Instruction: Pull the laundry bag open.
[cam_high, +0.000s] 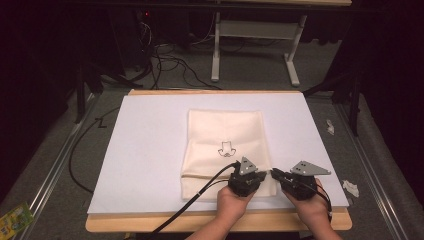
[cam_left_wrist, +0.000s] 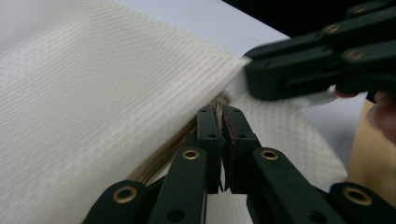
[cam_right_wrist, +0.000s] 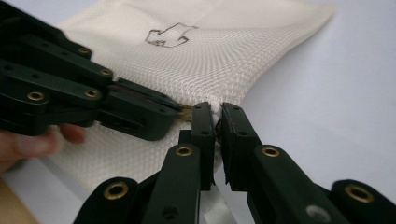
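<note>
A cream woven cloth (cam_high: 223, 132) with a small black drawing (cam_high: 225, 148) lies folded on the white sheet (cam_high: 145, 150). Both grippers meet at its right edge near the front corner. My left gripper (cam_high: 266, 174) is shut on the cloth's edge (cam_left_wrist: 140, 93), pinching the layers between its tips (cam_left_wrist: 221, 112). Tip to tip with it, my right gripper (cam_high: 274, 173) is shut on the same edge (cam_right_wrist: 217, 112). The drawing (cam_right_wrist: 168, 35) shows on the cloth (cam_right_wrist: 210, 56) beyond the right gripper's jaws. Each gripper view also shows the other gripper close by (cam_left_wrist: 303, 70) (cam_right_wrist: 93, 98).
The white sheet covers a wooden table (cam_high: 150, 222) whose front edge runs under the person's hands (cam_high: 232, 202). Cables (cam_high: 170, 65) and a white frame (cam_high: 255, 30) stand on the floor behind. Paper scraps (cam_high: 350, 187) lie on the floor at the right, a green packet (cam_high: 12, 217) at the left.
</note>
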